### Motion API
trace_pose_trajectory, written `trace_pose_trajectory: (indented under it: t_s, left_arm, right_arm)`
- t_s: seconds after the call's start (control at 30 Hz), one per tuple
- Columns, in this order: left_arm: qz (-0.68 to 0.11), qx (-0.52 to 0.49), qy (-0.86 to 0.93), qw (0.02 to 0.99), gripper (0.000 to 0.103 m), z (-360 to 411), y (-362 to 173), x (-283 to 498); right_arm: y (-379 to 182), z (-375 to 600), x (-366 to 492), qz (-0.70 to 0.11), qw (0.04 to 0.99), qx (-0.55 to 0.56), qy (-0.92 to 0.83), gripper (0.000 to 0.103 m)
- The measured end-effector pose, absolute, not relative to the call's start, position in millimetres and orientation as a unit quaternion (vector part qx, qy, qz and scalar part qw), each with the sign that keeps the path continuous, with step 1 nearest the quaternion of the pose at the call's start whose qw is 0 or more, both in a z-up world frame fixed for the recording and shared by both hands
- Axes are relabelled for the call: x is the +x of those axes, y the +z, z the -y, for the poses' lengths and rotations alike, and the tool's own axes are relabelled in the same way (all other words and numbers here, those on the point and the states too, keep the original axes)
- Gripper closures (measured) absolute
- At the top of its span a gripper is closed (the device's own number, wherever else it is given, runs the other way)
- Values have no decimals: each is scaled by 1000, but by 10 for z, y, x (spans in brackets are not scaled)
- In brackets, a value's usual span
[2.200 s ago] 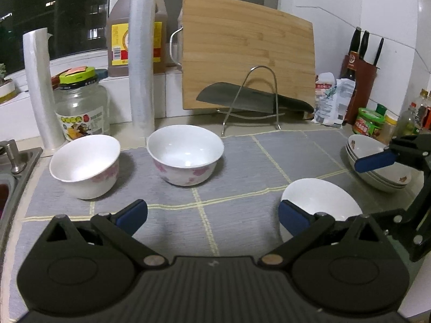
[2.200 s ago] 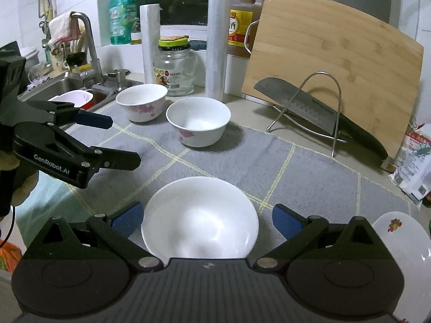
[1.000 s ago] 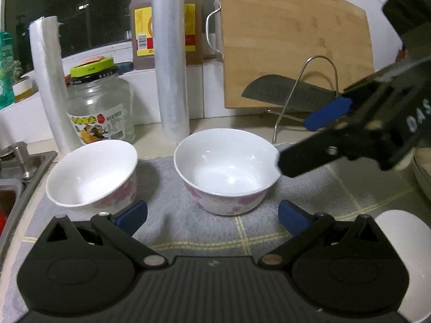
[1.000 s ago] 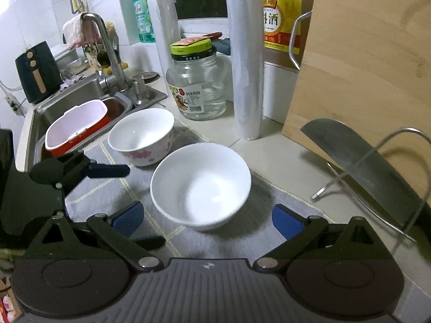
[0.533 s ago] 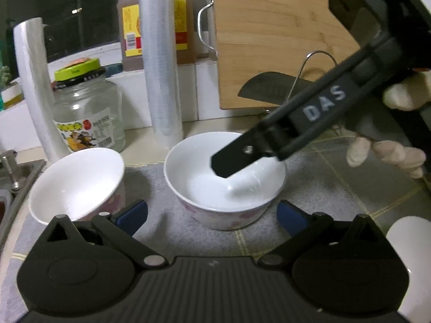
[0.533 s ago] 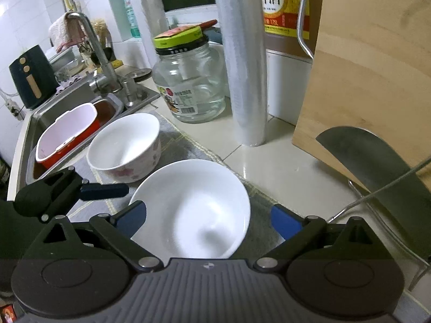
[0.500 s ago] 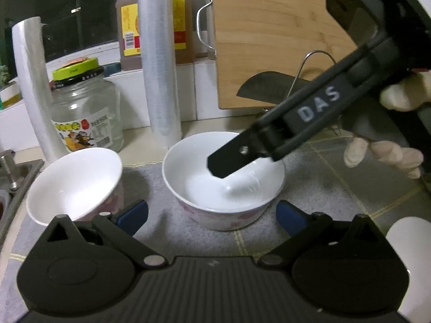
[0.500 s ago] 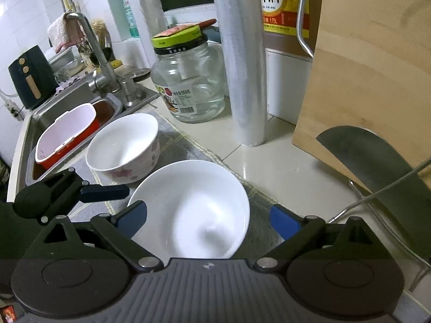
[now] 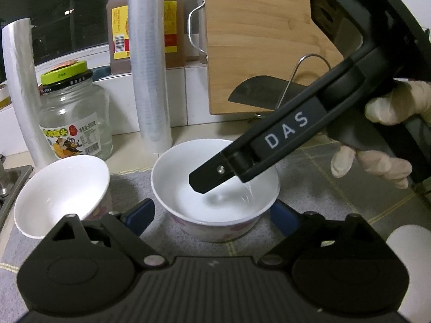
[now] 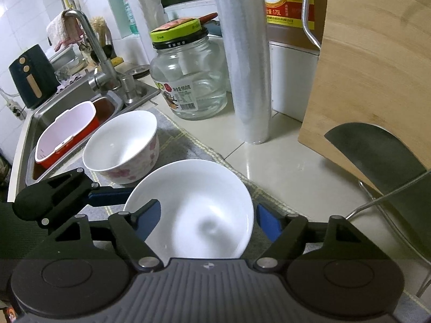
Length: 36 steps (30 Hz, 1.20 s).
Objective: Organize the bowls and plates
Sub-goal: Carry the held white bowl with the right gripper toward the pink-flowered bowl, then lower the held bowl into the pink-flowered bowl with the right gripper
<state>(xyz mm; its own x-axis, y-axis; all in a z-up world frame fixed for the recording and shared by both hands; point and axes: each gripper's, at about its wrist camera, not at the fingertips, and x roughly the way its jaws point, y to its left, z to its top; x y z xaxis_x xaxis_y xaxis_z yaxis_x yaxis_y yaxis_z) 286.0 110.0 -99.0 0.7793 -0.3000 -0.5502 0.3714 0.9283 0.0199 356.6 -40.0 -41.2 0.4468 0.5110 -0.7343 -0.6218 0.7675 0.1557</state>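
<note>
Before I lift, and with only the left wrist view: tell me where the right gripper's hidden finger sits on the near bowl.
Observer: The right wrist view shows the right gripper shut on the near bowl. The finger hidden from you is outside the rim.
Operator: Report what lies beyond the second bowl.
Observer: The second bowl stands beside the sink, and a red tub sits in that sink.
Operator: Name anything behind the sink.
Observer: A dark appliance with two round knobs stands there.
</note>
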Motion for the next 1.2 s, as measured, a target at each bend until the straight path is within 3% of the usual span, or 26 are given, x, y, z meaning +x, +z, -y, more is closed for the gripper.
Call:
trace_pose_trajectory:
  t_s: [0.7, 1.2]
  left_arm:
    - [-276, 63, -189, 940, 14, -1085, -941, 2831]
    - [-263, 62, -205, 941, 14, -950, -563, 2444]
  right_arm:
    - [-350, 368, 3491, -403, 848, -76, 334, 23]
    - [6, 529, 3002, -386, 853, -90, 340, 23]
